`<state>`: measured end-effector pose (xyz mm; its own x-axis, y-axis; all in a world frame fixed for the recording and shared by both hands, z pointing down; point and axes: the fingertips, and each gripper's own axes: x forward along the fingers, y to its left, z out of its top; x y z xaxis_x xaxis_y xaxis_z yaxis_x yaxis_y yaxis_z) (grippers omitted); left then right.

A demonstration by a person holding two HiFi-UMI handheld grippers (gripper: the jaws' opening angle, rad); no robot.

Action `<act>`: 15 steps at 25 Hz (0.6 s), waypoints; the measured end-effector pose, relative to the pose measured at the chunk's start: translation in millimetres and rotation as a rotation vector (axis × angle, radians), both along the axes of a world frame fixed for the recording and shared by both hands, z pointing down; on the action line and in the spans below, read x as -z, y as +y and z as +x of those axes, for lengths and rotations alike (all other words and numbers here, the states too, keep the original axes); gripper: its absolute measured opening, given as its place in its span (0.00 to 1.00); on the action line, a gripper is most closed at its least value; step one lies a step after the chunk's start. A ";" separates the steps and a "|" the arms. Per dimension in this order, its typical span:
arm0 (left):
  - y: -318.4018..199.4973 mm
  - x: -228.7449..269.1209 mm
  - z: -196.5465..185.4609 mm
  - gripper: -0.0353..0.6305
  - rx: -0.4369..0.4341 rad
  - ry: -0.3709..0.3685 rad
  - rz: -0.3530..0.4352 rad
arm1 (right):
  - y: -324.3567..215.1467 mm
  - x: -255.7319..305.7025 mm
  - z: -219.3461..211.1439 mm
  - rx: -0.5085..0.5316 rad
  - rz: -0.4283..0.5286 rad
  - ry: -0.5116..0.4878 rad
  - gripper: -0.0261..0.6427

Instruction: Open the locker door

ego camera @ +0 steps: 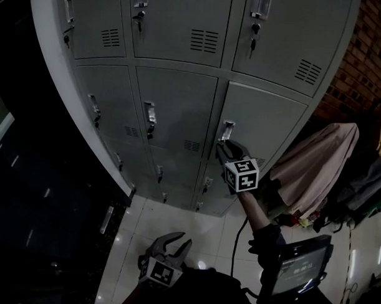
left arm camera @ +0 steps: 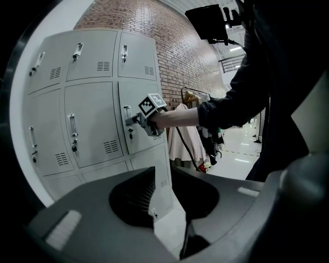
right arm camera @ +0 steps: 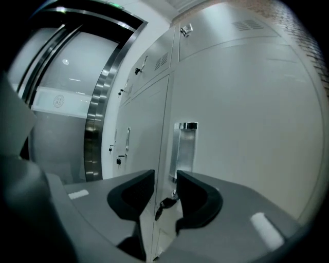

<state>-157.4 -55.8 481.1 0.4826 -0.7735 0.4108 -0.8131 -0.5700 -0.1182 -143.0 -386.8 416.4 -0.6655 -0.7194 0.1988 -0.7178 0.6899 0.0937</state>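
The grey locker door (ego camera: 266, 129) in the middle row, right column, stands closed, with a recessed metal handle (ego camera: 227, 131) at its left edge. My right gripper (ego camera: 223, 149) is up against the door just under that handle. In the right gripper view the handle (right arm camera: 186, 149) is above the right gripper (right arm camera: 165, 180), whose jaws are parted. A dark key (right arm camera: 165, 203) hangs in the lock between them, and no pad presses on it. My left gripper (ego camera: 173, 243) hangs low over the floor, open and empty. From the left gripper view the right gripper (left arm camera: 132, 120) shows at the door (left arm camera: 143, 141).
More closed lockers (ego camera: 173, 110) fill the bank to the left, above and below. A clothes rack with a pale garment (ego camera: 318, 165) stands to the right before a brick wall (ego camera: 362, 54). A small screen (ego camera: 299, 264) is at the lower right. White tiles (ego camera: 175, 219) cover the floor.
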 end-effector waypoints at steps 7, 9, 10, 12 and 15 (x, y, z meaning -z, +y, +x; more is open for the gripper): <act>-3.7 4.4 22.1 0.21 -0.070 -0.004 0.011 | 107.2 -38.3 23.6 0.091 -0.109 -0.047 0.18; -5.7 7.2 27.8 0.21 -0.087 -0.002 0.019 | 147.4 -36.3 31.8 0.120 -0.137 -0.094 0.14; -7.2 7.5 30.1 0.21 -0.094 0.000 0.025 | 165.7 -32.9 34.7 0.132 -0.142 -0.119 0.12; -10.5 9.6 34.9 0.21 -0.106 0.007 0.048 | 197.6 -26.2 38.7 0.148 -0.139 -0.156 0.12; -6.8 9.6 47.1 0.21 -0.137 0.009 0.063 | 239.3 -32.7 48.8 0.148 -0.144 -0.141 0.07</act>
